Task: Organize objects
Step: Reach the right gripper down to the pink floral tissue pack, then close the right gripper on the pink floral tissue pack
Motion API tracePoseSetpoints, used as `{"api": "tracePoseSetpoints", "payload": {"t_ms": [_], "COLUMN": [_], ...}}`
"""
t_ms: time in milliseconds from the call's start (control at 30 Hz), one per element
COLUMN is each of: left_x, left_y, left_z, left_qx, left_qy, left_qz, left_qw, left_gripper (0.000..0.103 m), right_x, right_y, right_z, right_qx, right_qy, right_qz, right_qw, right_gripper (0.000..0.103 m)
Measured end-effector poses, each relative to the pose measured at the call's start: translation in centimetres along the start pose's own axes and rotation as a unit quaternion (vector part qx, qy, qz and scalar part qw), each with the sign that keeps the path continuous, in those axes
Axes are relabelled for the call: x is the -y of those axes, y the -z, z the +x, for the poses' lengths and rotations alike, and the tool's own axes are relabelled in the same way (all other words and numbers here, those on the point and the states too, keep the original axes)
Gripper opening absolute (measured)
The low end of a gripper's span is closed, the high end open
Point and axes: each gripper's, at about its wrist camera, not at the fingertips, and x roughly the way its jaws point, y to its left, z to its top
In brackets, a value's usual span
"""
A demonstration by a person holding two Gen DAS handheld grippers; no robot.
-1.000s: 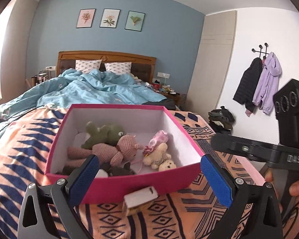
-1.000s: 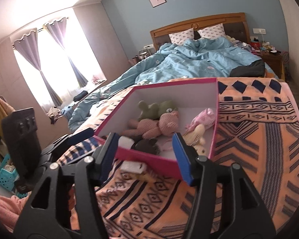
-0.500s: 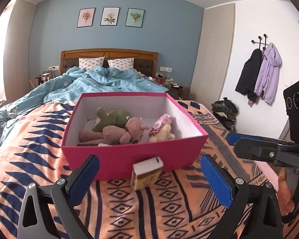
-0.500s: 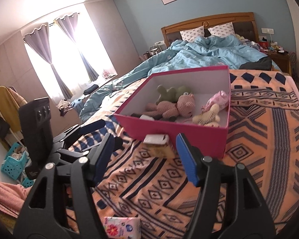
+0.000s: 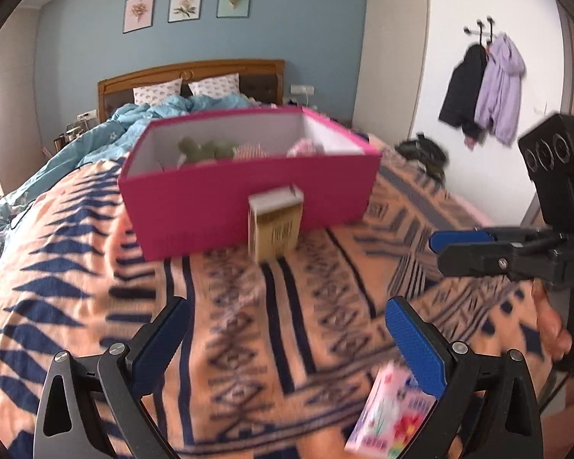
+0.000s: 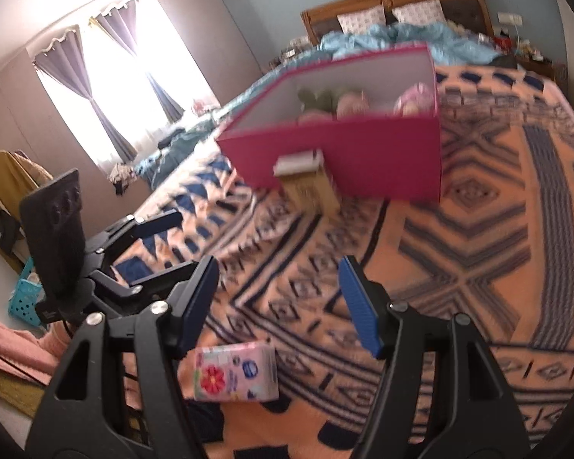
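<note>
Left claw (image 5: 287, 338) open, empty, right claw (image 6: 279, 298) open, empty

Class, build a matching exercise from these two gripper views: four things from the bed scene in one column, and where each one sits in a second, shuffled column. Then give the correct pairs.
Column 1
1. plush toys
2. small tan box
3. floral tissue pack
4. purple jacket

Column 2
A. hanging on wall hooks
B. standing against the front wall of the pink box
C. lying on the patterned blanket nearest the grippers
D. inside the pink box

Pairs: 1-D, 2-B, 3-C, 4-A
</note>
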Motion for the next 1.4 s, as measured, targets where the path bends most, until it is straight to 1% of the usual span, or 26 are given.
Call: {"api": "tracePoseSetpoints", "payload": {"t_ms": [133,233,367,433,600,767,867,933,967,1033,1100,1133,1167,1200,1267,1300,1367,1400], "left_x": [0.1,0.2,0.2,0.5,1.8,2.9,3.0,2.9,2.9,2.8,2.8,2.8,2.7,2.8,2.9,3.0,3.1,3.2], "left_y": [1.8,3.0,4.6,5.0,5.2,5.6,5.7,5.7,5.7,5.8,5.9,6.0,6.1,6.2,6.3,6.3,6.3,6.3], "left_z": [-0.2,-0.3,-0.3,-0.6,-1.5,-1.5,-1.3,-1.2,-1.1,-0.9,-0.8,-0.6,-0.5,-0.4,-0.3,-0.3,-0.5,-0.5], "left_qx": [-0.025,-0.043,-0.067,-0.075,-0.072,-0.080,-0.084,-0.088,-0.091,-0.100,-0.109,-0.115,-0.122,-0.130,-0.143,-0.145,-0.149,-0.152], "left_qy": [-0.006,-0.003,0.008,0.022,0.045,0.073,0.083,0.087,0.087,0.095,0.103,0.109,0.115,0.119,0.132,0.137,0.145,0.152], "left_qz": [0.018,0.023,0.019,0.017,0.032,0.038,0.031,0.027,0.024,0.018,0.013,0.010,0.006,0.006,0.006,0.005,0.008,0.005], "left_qw": [0.9995,0.9988,0.9975,0.9968,0.9959,0.9934,0.9925,0.9920,0.9918,0.9903,0.9886,0.9873,0.9858,0.9843,0.9809,0.9799,0.9781,0.9766], "left_gripper": [0.103,0.103,0.103,0.103,0.103,0.103,0.102,0.100,0.097,0.091,0.078,0.076,0.070,0.061,0.052,0.049,0.044,0.044], "right_x": [0.2,0.2,0.2,0.1,-0.5,-0.7,-0.8,-0.8,-0.8,-0.8,-0.9,-1.0,-1.0,-0.9,-0.8,-0.7,-0.6,-0.5], "right_y": [1.5,2.7,3.8,4.3,5.3,5.6,5.8,5.8,5.9,6.0,6.2,6.3,6.4,6.5,6.6,6.7,6.7,6.6], "right_z": [1.4,2.4,3.0,3.2,3.9,4.2,4.4,4.4,4.4,4.5,4.6,4.7,4.9,5.0,5.1,5.1,5.1,5.0], "right_qx": [-0.032,-0.051,-0.065,-0.073,-0.091,-0.097,-0.100,-0.102,-0.102,-0.105,-0.109,-0.112,-0.114,-0.117,-0.117,-0.116,-0.112,-0.111], "right_qy": [-0.004,-0.007,-0.012,-0.016,-0.024,-0.031,-0.034,-0.036,-0.037,-0.040,-0.041,-0.043,-0.043,-0.043,-0.046,-0.049,-0.052,-0.053], "right_qz": [0.008,0.009,0.017,0.017,0.011,0.013,0.011,0.012,0.013,0.014,0.011,0.010,0.010,0.010,0.015,0.017,0.021,0.024], "right_qw": [0.999,0.999,0.998,0.997,0.996,0.995,0.994,0.994,0.994,0.994,0.993,0.993,0.993,0.992,0.992,0.992,0.992,0.992], "right_gripper": [0.067,0.067,0.067,0.067,0.067,0.066,0.063,0.059,0.059,0.054,0.051,0.048,0.047,0.046,0.043,0.040,0.038,0.036]}}
